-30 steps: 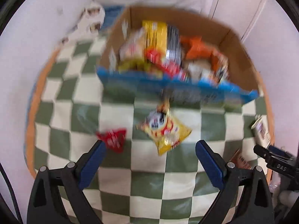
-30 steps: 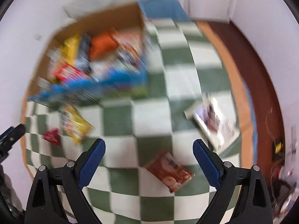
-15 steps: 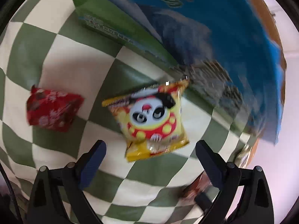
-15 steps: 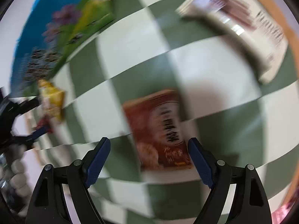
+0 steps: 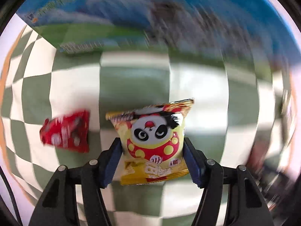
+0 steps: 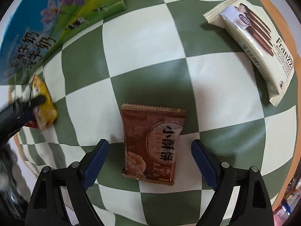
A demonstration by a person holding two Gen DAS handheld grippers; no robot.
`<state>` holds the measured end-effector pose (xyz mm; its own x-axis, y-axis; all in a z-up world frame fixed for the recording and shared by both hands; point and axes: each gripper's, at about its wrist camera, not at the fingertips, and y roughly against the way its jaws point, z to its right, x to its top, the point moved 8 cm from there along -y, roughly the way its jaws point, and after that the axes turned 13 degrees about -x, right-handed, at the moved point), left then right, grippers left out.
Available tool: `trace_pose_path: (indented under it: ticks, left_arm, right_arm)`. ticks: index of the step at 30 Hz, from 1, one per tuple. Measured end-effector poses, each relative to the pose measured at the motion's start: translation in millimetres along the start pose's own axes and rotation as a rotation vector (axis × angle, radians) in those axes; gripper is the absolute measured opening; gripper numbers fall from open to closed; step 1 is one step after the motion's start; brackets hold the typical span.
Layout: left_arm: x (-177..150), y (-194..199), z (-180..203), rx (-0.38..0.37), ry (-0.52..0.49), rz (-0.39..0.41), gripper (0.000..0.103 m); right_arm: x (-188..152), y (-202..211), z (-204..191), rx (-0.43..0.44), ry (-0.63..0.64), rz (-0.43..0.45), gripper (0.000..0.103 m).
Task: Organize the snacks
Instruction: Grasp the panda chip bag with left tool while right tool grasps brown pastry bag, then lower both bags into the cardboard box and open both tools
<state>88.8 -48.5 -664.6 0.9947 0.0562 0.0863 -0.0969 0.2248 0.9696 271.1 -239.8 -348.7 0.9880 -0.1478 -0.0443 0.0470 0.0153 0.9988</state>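
In the left wrist view my left gripper (image 5: 152, 162) is shut on a yellow panda snack bag (image 5: 152, 141), its blue pads pressing both sides. A small red packet (image 5: 65, 131) lies just left of it on the checked cloth. In the right wrist view my right gripper (image 6: 149, 162) is open, its pads either side of a brown biscuit packet (image 6: 152, 145) that lies flat. The yellow bag (image 6: 44, 103) and the left gripper's finger show at the far left there.
The blue and green side of the snack box (image 5: 150, 18) fills the top of the left view and shows at the upper left of the right view (image 6: 37, 28). A cream Franzzi wafer pack (image 6: 254, 43) lies at the upper right. Orange table edge (image 6: 293, 113) runs at the right.
My left gripper has closed on the yellow panda bag. My right gripper has moved down over the brown packet, which now lies between its open pads.
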Motion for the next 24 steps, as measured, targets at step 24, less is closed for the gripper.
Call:
trace_pose_path:
  ticks: [24]
  left_arm:
    - [-52,-39,0,-0.056,0.078,-0.14,0.079]
  right_arm:
    - [-37,-13,-49,-0.004,0.109,-0.031,0.086]
